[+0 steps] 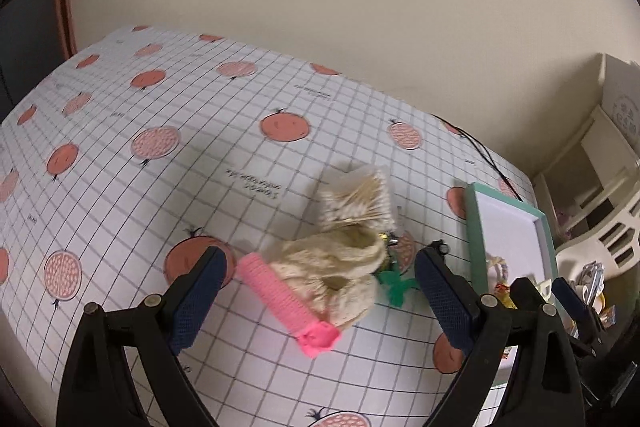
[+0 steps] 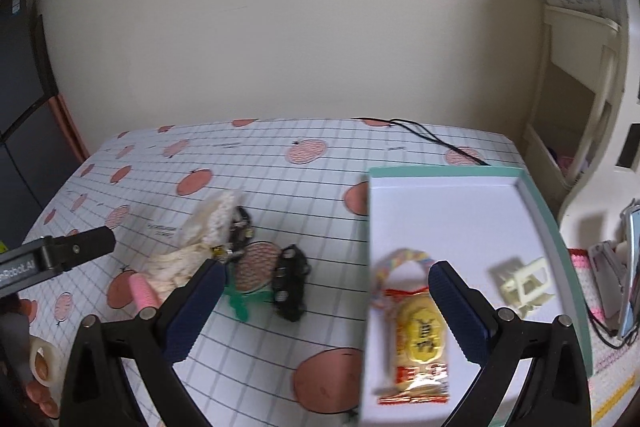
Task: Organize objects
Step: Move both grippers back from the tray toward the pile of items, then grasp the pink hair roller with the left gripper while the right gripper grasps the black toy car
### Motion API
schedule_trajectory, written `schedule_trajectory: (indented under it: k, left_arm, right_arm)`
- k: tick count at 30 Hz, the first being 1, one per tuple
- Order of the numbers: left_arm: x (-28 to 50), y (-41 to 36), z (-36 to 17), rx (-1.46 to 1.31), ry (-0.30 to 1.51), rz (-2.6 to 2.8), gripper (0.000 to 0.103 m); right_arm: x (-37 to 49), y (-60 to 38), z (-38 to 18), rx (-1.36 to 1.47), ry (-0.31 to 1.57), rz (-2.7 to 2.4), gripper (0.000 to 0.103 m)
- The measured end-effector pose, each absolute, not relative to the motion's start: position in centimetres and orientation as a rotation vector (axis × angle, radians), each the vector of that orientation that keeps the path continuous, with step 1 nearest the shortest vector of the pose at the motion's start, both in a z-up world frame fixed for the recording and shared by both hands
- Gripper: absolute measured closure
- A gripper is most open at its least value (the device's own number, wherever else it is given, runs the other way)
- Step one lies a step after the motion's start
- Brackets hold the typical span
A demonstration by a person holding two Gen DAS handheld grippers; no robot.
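My left gripper is open low over the tablecloth. Between its fingers lie a pink hair roller and a crumpled cream fabric piece, with a green bow beside them. A clear bag of cotton swabs lies just beyond. My right gripper is open and holds nothing, hovering by the left edge of a teal-rimmed white tray. The tray holds a yellow snack packet, a braided band and a cream claw clip. A black hair clip lies on the cloth.
A second black clip lies behind the swab bag. A black cable runs along the table's far edge. A tape roll sits at the near left. A cream shelf unit and a stapler stand to the right.
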State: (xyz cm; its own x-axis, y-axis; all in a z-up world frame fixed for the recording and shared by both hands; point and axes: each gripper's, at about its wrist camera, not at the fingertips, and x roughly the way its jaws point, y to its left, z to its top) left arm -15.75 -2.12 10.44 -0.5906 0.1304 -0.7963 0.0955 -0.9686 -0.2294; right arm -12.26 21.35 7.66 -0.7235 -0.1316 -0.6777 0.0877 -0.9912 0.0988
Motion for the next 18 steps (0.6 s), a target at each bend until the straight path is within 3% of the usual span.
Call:
schedule_trajectory:
  k: [8, 18]
  left_arm:
    - [-16.3, -4.8, 7.9, -1.541, -0.475, 2.767, 0.008]
    - [-17.2, -5.9, 5.5, -1.658, -0.558, 2.750, 0.008]
  right_arm:
    - [-12.6, 19.9, 7.0, 1.121, -0.050, -2.816, 0.002]
    - [-14.1, 19.3, 5.6, 1.182, -0.058, -2.779, 0.017]
